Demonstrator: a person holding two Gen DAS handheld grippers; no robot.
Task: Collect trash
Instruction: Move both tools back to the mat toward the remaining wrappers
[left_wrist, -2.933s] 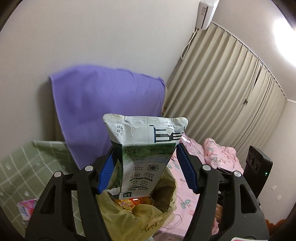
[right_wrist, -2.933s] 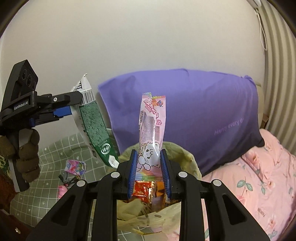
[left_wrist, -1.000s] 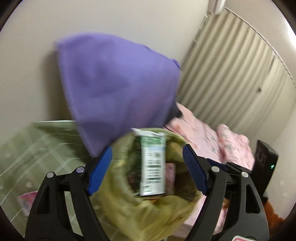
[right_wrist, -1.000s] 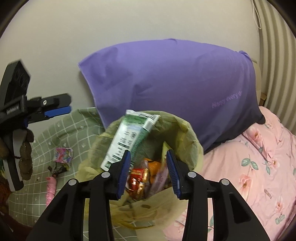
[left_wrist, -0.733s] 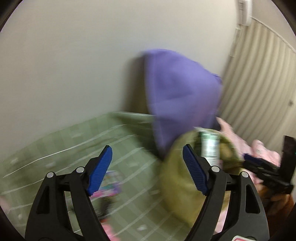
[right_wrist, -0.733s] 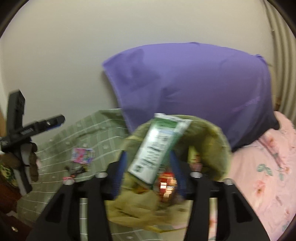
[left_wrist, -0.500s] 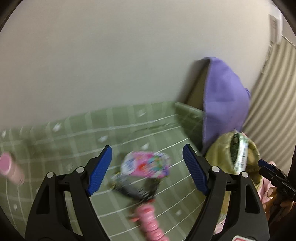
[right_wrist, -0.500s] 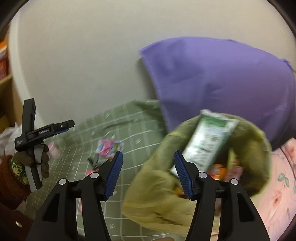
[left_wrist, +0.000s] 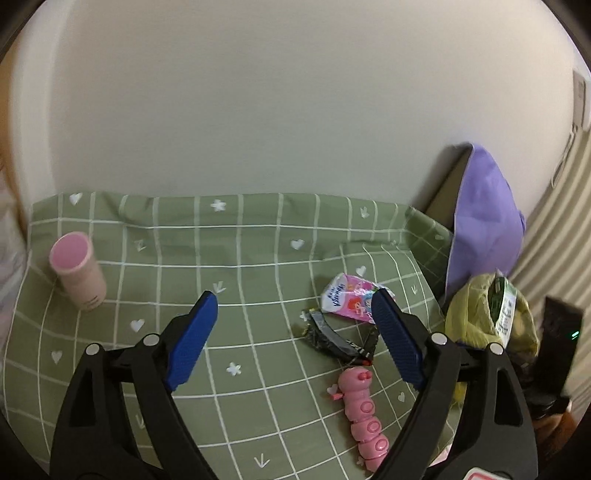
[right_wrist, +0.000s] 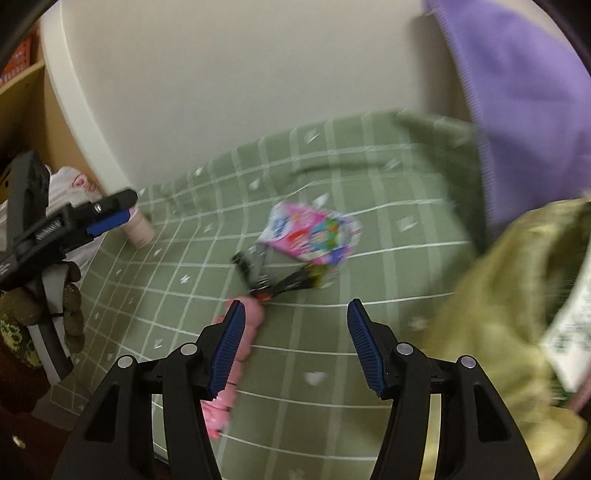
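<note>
A pink snack packet (left_wrist: 349, 297) and a black crumpled wrapper (left_wrist: 334, 338) lie on the green checked cloth (left_wrist: 221, 258). The yellow trash bag (left_wrist: 480, 314) stands at the right with a green-and-white carton (left_wrist: 504, 310) sticking out. My left gripper (left_wrist: 295, 339) is open and empty above the cloth, left of the wrappers. My right gripper (right_wrist: 295, 347) is open and empty, hovering just in front of the pink packet (right_wrist: 314, 232) and black wrapper (right_wrist: 280, 280). The bag (right_wrist: 498, 314) is at its right.
A pink caterpillar toy (left_wrist: 364, 413) lies near the cloth's front edge, also seen in the right wrist view (right_wrist: 236, 362). A pink cylindrical bottle (left_wrist: 79, 273) stands at the far left. A purple pillow (left_wrist: 484, 214) leans on the wall behind the bag.
Both grippers let their trash drop into the bag and opened. Both then swung left, away from the bag and toward the wrappers on the cloth.
</note>
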